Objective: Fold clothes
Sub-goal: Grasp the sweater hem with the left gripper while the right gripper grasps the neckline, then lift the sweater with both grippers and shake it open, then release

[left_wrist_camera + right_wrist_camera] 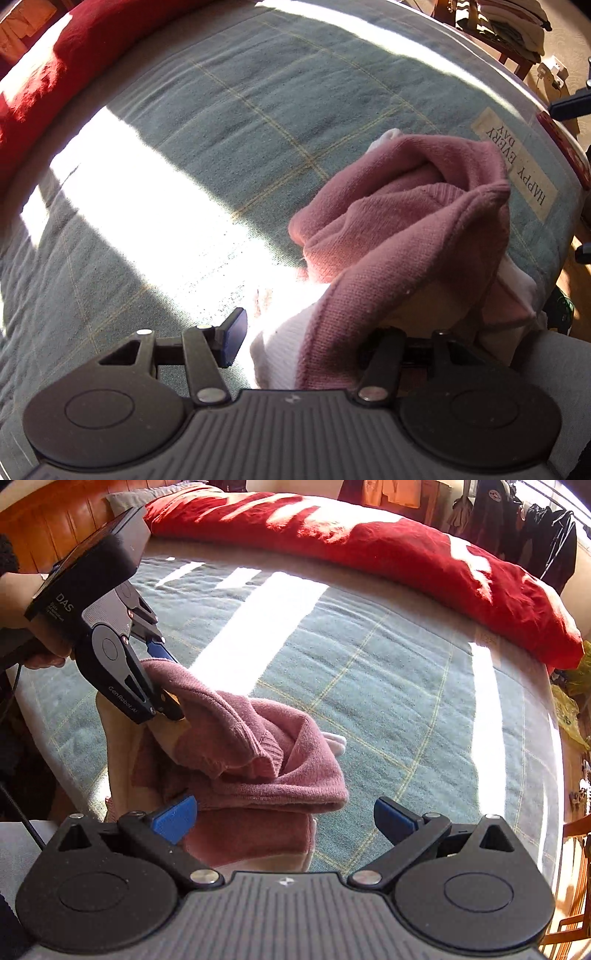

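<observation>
Two grippers: both are over a bed with a grey-green quilt (pixel 388 686), each held by a person.
Left gripper (pixel 314 332): its fingers stand apart, not pressed together; one dark finger pad (pixel 234 338) is clear on the left, and the other finger is buried under cloth. From the right wrist view (pixel 166 679) the pink fabric fills the gap between its blue-tipped finger and the lower finger. Whether it actually pinches the cloth or the cloth merely drapes through, I cannot tell.
Right gripper (pixel 284 818): wide open, holding nothing. Its left blue pad (pixel 173 818) lies just against the edge of the garment; its right blue pad (pixel 393 818) is over bare quilt, apart from the cloth.
Pink sweater (pixel 258 764): crumpled in a heap near the bed's near edge, pink knit with cream and white parts showing, one end lifted up at the left gripper; in the left wrist view (pixel 399 229) it spills from the fingers toward the quilt.
Quilt label (pixel 517 166): a pale patch reading "HAPPY EVERY DAY", just beyond the sweater.
Red blanket (pixel 406 554): bunched along the far side of the bed, well apart from the sweater.
Light: strong sun bands across the quilt.
</observation>
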A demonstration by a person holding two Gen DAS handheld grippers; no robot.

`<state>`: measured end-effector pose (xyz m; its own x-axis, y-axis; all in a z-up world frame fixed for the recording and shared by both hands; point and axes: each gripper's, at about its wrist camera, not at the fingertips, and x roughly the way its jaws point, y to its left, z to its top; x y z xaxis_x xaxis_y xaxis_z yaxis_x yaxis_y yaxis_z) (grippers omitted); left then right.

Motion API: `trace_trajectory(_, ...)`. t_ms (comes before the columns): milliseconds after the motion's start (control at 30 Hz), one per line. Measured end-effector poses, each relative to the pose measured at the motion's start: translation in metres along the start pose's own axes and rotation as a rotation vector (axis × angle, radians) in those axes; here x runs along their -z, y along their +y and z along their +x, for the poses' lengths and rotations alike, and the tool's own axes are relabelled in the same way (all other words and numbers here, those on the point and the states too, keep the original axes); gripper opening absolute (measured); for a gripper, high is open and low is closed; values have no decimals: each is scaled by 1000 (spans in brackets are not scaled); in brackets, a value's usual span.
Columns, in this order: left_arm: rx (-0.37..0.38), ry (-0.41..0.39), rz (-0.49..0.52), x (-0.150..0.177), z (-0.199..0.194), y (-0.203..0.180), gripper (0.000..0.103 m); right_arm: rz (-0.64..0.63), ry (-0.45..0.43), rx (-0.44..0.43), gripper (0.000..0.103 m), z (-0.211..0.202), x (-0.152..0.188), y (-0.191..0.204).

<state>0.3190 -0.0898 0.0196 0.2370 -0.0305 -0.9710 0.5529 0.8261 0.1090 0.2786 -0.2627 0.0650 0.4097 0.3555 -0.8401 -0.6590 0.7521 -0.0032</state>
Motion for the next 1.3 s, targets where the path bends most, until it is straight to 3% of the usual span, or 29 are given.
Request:
trace_trajectory(100,-52,-5,11,-2,2,-7,58,-99,14,-56,103,7,4,-11)
trace_trajectory(200,-94,-14,48,-4,1,-16,50,-209,34,-69,102,14,6,-18)
trace_trajectory(267,-101,-22,86,-5,-3,-24,41,-253,49,-93,92,19,6,-24)
trace_trajectory(433,-90,-33,130,-1,-8,-26,32,-335,79,-150,74,32,0,-28)
trace_trajectory(633,-123,-63,74,0,-2,3,24,-541,67,-131,70,50,-3,-1)
trace_trajectory(800,-186,-49,40,2,13,32,28,-667,93,-108,69,64,-3,17)
trace_trajectory(867,-173,-26,-28,6,22,52,28,-672,111,-111,69,67,-6,19)
trace_trajectory(933,-113,-49,-34,12,26,61,27,-658,124,-121,69,69,-11,19)
trace_trajectory(1033,-16,-91,42,14,26,61,26,-662,146,-139,69,72,-17,20)
trace_trajectory(1133,19,-106,85,14,25,62,25,-697,157,-158,69,72,-23,21)
trace_trajectory(1200,21,-104,84,15,23,67,25,-720,164,-162,64,70,-30,21)
trace_trajectory(1300,19,-99,61,18,20,78,25,-730,170,-176,47,67,-41,19)
